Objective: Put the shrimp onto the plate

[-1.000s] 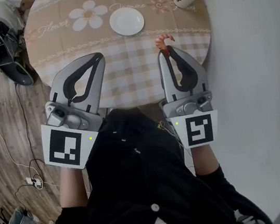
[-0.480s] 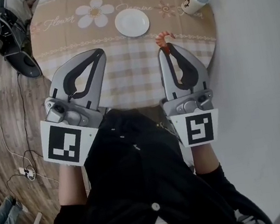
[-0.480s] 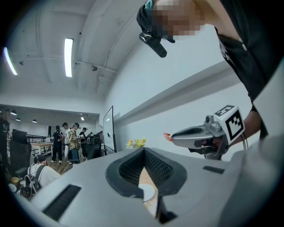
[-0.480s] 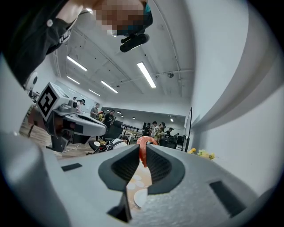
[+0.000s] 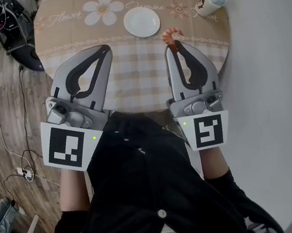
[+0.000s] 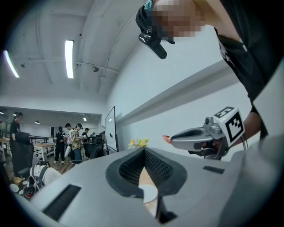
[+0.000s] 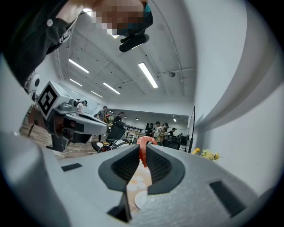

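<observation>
The one word I can read is "Flower", in pale script on the tablecloth [image 5: 128, 72], at the upper left of the head view beside a printed daisy [image 5: 102, 9]. More script runs to the right of the daisy, too faint for me to read. The cup [image 5: 210, 2] at upper right bears a dark print I cannot make out. The left gripper [image 5: 103, 49] and right gripper [image 5: 174, 45] each carry a black-and-white square marker.

Open lab hall: ceiling strip lights [image 6: 69, 53], whiteboard [image 6: 111, 131], standing people [image 6: 71, 138].

left tongs [image 5: 104, 49] closed, right tongs [image 5: 175, 49] clamped
</observation>
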`<action>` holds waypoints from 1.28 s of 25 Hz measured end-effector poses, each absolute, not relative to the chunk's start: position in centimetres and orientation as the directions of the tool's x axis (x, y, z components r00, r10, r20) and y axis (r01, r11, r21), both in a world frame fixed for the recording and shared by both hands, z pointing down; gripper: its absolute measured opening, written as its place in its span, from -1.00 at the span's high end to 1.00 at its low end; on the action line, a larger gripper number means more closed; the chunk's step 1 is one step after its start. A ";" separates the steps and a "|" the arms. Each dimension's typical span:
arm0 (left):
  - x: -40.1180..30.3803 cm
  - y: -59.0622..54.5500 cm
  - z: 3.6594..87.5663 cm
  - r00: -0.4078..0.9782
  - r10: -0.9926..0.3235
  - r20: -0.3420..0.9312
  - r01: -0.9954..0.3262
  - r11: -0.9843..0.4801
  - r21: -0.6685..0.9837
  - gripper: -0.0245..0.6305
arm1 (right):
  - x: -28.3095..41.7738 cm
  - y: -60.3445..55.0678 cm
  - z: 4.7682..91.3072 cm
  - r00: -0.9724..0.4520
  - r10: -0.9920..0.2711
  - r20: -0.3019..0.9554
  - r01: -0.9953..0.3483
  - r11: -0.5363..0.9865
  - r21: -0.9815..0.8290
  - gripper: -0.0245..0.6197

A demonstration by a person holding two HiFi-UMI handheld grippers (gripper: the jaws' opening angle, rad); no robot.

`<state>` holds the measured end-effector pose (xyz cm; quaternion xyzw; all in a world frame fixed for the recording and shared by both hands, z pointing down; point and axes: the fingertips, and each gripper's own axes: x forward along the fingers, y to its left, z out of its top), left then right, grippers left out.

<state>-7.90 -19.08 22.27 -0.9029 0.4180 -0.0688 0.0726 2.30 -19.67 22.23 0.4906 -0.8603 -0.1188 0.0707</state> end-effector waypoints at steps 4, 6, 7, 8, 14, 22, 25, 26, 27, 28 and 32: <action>-8.0 -19.1 22.7 0.636 -0.768 0.077 -0.748 -0.638 -0.183 0.92 | 2.3 -19.9 22.6 -0.510 -0.860 0.009 -0.827 0.494 0.268 0.81; -8.1 -19.1 22.8 0.633 -0.771 0.078 -0.751 -0.635 -0.180 0.92 | 2.3 -20.0 22.8 -0.511 -0.859 0.017 -0.826 0.497 0.268 0.81; -8.2 -19.2 22.9 0.630 -0.772 0.077 -0.753 -0.633 -0.178 0.92 | 2.4 -20.2 23.0 -0.511 -0.859 0.024 -0.825 0.498 0.266 0.81; -8.2 -19.2 22.9 0.628 -0.774 0.077 -0.755 -0.631 -0.177 0.92 | 2.5 -20.3 23.3 -0.510 -0.860 0.032 -0.825 0.499 0.264 0.81; -8.3 -19.3 23.3 0.622 -0.778 0.089 -0.760 -0.627 -0.171 0.92 | 3.1 -21.5 24.4 -0.510 -0.859 0.045 -0.826 0.504 0.253 0.81; -8.8 -19.3 23.8 0.597 -0.796 0.099 -0.780 -0.605 -0.160 0.92 | 3.6 -24.3 27.7 -0.516 -0.849 0.111 -0.822 0.528 0.214 0.81; -9.1 -19.5 24.1 0.585 -0.804 0.104 -0.789 -0.594 -0.155 0.92 | 3.6 -25.5 29.1 -0.522 -0.841 0.142 -0.815 0.541 0.208 0.81; -9.2 -19.5 24.2 0.581 -0.807 0.107 -0.792 -0.591 -0.153 0.92 | 3.5 -25.8 29.5 -0.527 -0.837 0.151 -0.811 0.548 0.205 0.81; -9.3 -19.5 24.3 0.577 -0.809 0.111 -0.795 -0.587 -0.151 0.92 | 3.4 -26.2 30.0 -0.532 -0.832 0.159 -0.807 0.555 0.202 0.81; -9.4 -19.5 24.3 0.573 -0.811 0.114 -0.797 -0.584 -0.151 0.92 | 3.3 -26.5 30.4 -0.537 -0.827 0.167 -0.803 0.562 0.197 0.81; -9.6 -19.6 24.7 0.563 -0.818 0.120 -0.803 -0.576 -0.155 0.92 | 3.0 -28.0 32.2 -0.553 -0.809 0.200 -0.792 0.585 0.177 0.81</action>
